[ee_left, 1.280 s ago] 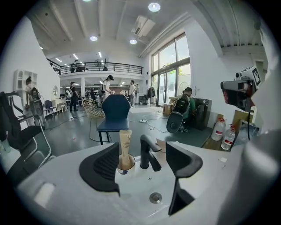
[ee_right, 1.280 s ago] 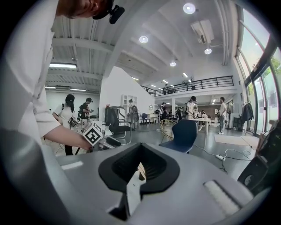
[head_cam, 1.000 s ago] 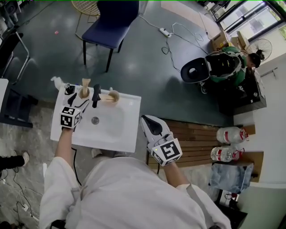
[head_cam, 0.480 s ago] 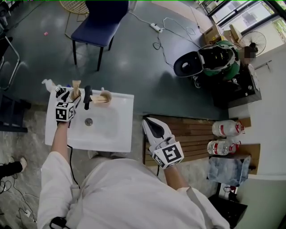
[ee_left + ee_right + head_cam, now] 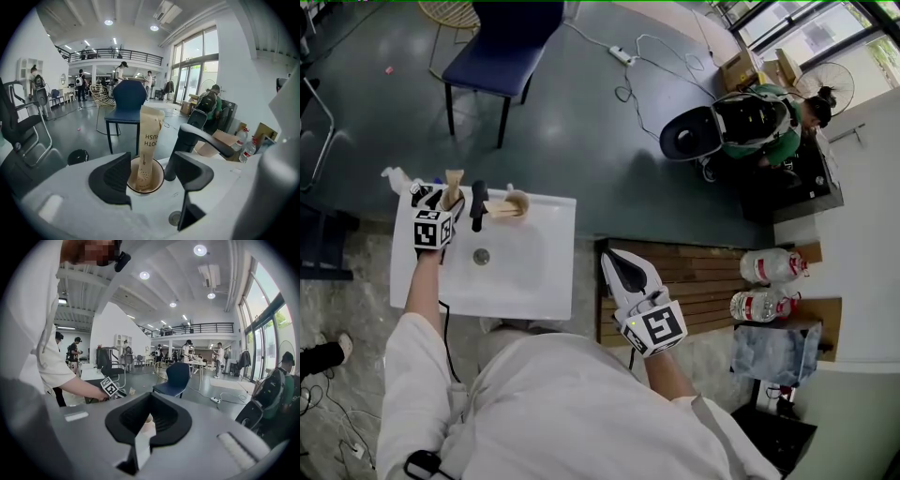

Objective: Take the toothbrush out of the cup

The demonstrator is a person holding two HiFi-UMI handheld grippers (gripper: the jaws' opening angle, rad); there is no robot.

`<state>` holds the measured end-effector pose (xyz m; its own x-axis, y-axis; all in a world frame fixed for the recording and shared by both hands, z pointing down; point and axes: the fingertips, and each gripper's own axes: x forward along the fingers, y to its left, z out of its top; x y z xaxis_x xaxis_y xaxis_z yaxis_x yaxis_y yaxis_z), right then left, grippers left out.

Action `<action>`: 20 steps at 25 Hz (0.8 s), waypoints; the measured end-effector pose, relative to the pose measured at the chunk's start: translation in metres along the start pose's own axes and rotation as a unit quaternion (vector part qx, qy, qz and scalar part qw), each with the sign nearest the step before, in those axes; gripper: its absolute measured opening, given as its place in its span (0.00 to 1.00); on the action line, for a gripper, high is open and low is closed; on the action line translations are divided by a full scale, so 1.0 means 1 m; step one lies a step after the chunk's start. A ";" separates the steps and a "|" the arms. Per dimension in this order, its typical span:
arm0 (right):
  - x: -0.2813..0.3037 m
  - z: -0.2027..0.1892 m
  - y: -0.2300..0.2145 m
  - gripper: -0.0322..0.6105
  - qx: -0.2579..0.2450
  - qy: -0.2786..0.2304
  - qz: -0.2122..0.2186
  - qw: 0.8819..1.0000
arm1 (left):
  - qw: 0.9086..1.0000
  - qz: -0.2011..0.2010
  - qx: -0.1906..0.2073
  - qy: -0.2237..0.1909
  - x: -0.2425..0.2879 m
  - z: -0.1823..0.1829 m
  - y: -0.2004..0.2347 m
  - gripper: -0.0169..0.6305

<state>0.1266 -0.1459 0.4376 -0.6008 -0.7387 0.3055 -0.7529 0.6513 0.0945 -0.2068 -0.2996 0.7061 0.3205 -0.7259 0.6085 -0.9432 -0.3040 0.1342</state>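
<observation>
Brown paper is wrapping the toothbrush (image 5: pixel 148 138), and it is standing up tall in the cup (image 5: pixel 158 182). The cup is sitting on the back edge of the white sink (image 5: pixel 534 281), just beside the black tap (image 5: pixel 187 140). The left gripper (image 5: pixel 152 159) is reaching down over the sink, and its jaws are wide apart but closing in. The cup and the toothbrush are sitting right between them, and the jaws are not squeezing anything yet. The right gripper (image 5: pixel 149 416) is hanging off to the side of the sink, well away from the cup. Its jaws are pressing tight together and holding nothing. A second cup (image 5: pixel 517 202) is sitting on the other side of the tap.
</observation>
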 end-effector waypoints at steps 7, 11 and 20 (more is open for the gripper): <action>-0.005 -0.003 -0.006 0.06 0.003 0.005 -0.011 1.000 | 1.000 0.002 0.000 0.007 0.011 -0.001 0.002 0.46; -0.006 -0.007 -0.010 0.06 0.004 0.011 -0.017 1.000 | 1.000 -0.001 0.002 0.010 0.022 -0.003 0.004 0.44; -0.008 -0.013 -0.020 0.06 0.011 0.018 -0.029 0.999 | 1.000 0.008 0.000 0.010 0.033 0.000 0.011 0.36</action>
<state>0.1499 -0.1513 0.4455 -0.5458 -0.7682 0.3345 -0.7923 0.6031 0.0924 -0.2068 -0.3270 0.7272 0.3037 -0.7181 0.6262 -0.9482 -0.2922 0.1248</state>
